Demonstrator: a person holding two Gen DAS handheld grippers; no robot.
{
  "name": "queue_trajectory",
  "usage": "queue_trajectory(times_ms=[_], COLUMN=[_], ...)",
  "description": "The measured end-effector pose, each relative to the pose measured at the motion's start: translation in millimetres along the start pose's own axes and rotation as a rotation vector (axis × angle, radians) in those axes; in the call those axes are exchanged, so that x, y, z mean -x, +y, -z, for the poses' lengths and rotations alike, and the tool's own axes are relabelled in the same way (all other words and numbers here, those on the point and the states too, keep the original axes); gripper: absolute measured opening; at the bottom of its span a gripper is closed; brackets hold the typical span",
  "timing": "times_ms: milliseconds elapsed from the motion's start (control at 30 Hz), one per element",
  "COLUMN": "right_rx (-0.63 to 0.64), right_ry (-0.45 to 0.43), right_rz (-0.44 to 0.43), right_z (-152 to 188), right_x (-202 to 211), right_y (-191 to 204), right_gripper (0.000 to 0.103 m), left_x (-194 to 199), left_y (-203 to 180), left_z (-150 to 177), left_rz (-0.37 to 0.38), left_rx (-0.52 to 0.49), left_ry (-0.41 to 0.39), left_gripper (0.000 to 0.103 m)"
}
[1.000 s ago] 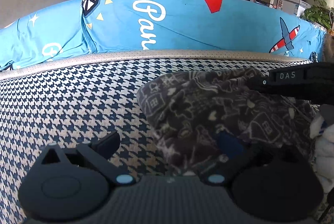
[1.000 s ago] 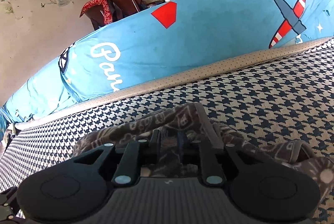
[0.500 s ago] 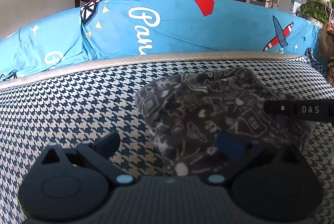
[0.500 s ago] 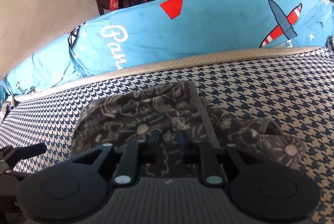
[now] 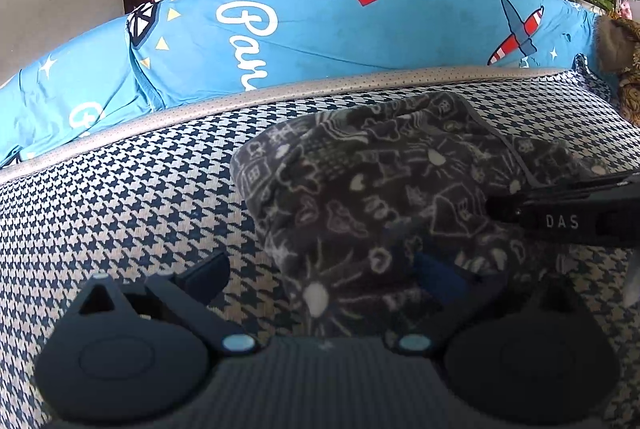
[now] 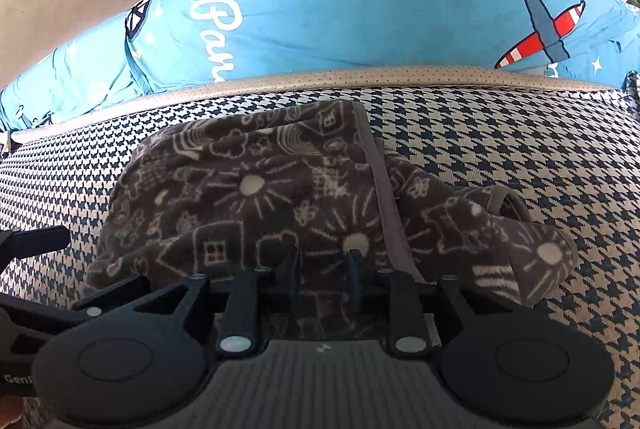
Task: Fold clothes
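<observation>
A dark garment (image 6: pixel 256 197) printed with pale doodles of suns and houses lies bunched on a houndstooth cushion (image 5: pixel 120 197), in front of a blue cover (image 6: pixel 360 21) bearing a red-striped plane. The right gripper (image 6: pixel 322 269) hovers over the near part of the cloth, its jaws opening with a narrow gap and fabric showing between the tips. The left gripper (image 5: pixel 320 281) stands spread wide — its right finger (image 5: pixel 440 279) over the garment's near edge, its left finger (image 5: pixel 204 275) over bare cushion.

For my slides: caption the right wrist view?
Right gripper, jaws opening, over the folded garment on the houndstooth cushion.
</observation>
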State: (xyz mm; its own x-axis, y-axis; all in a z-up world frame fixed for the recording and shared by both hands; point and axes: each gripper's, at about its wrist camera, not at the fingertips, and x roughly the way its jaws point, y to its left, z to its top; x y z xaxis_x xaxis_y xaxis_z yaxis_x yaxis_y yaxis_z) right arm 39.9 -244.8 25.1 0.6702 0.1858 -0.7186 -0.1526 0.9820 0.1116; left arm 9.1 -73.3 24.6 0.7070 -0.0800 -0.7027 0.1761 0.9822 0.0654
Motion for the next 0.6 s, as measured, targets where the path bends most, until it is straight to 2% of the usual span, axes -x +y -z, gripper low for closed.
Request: queue_trajectory(times_ms=[600], right_rx=[0.019], right_ry=[-0.003], right_rz=[0.020], right_z=[0.1], right_x=[-7.6], right_y=[2.1], right_gripper=[0.024], left_x=[-19.7], left_y=[-8.5], left_z=[6.3], left_rz=[0.005], left_rx=[0.030], left_ry=[0.006], left_gripper=[0.103])
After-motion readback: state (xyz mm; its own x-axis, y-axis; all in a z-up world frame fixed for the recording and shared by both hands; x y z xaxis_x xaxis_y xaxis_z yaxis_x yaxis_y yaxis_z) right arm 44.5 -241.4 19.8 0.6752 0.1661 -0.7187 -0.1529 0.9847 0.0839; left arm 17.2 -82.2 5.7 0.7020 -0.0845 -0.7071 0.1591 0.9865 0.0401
